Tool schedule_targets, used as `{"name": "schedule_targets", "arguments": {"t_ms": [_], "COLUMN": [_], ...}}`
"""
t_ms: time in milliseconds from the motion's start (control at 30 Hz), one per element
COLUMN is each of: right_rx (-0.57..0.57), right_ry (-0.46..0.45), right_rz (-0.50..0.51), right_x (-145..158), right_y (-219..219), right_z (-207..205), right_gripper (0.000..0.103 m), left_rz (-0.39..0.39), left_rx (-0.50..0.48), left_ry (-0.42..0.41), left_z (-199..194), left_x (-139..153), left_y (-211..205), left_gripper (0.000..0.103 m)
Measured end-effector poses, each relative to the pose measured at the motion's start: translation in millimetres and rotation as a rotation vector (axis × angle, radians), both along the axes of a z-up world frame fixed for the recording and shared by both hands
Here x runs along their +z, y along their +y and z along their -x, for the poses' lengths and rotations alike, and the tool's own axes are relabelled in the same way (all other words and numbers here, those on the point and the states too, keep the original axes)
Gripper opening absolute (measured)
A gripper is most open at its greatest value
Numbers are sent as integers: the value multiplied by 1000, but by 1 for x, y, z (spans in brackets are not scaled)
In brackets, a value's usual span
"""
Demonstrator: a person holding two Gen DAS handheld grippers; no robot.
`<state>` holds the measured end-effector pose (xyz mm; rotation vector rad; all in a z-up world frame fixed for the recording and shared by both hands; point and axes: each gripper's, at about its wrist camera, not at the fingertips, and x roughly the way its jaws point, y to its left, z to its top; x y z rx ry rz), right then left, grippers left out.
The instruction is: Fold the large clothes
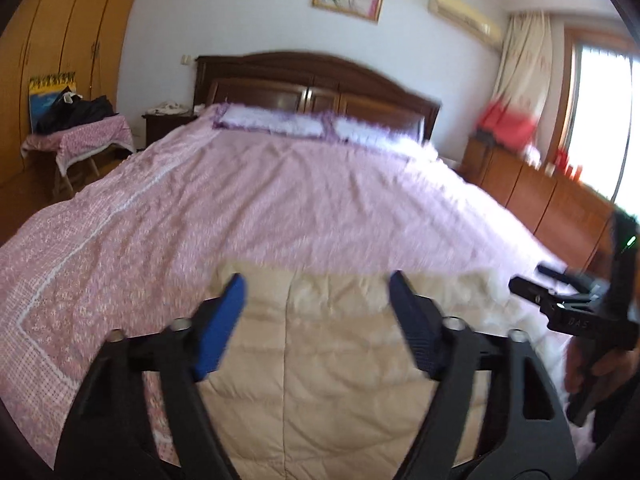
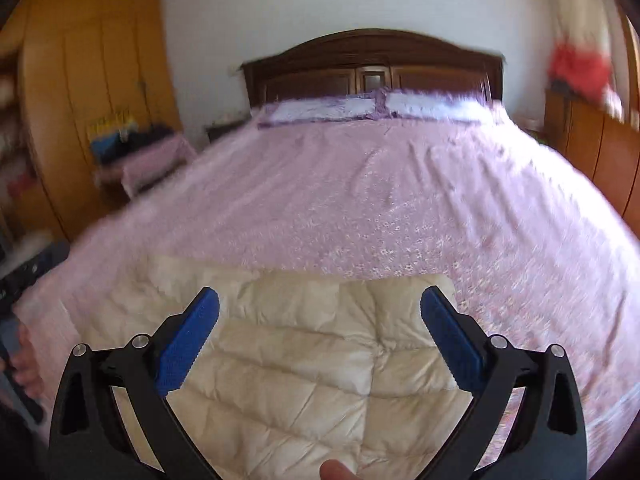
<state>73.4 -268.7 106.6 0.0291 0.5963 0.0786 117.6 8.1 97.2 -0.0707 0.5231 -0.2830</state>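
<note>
A cream quilted garment point(image 2: 304, 360) lies folded flat on the near end of the bed point(image 2: 400, 200), on top of the pink flowered bedspread point(image 1: 280, 200). Its far edge runs straight across the spread, and in the right wrist view its right corner sits just beyond the right blue finger pad.

The left gripper point(image 1: 318, 292) hangs above the garment with its jaws apart and nothing between them — the cream fabric shows clear through the gap. The right gripper point(image 2: 320, 304) stands wider still, also empty, above the garment's right half. In the left wrist view the right gripper shows at the frame's right edge, held by a hand point(image 1: 588, 372), well apart from the left one.

Beyond the garment the bedspread stretches open and bare up to two purple-trimmed pillows point(image 2: 372, 106) against the dark wooden headboard point(image 2: 372, 64). The bed's left edge drops toward a small covered table point(image 1: 80, 140) piled with dark things, near a wooden wardrobe point(image 1: 60, 40). On the right, low wooden cabinets point(image 1: 540, 192) run alongside the bed with a narrow passage between; a curtain point(image 1: 524, 72) and a bright window stand past them.
</note>
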Motion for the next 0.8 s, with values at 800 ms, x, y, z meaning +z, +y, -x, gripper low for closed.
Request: {"name": "schedule_targets", "arguments": {"t_ms": [800], "right_rx": [-167], "right_ry": [185], "right_rz": [96], "right_x": [-105], "right_y": [7], "right_z": [-44], "right_gripper": [69], "left_rz": [-65], "left_rx": [107], "left_ry": [195], "left_z": [-71], "left_x": [-99], "left_y": [5], "left_gripper": [30]}}
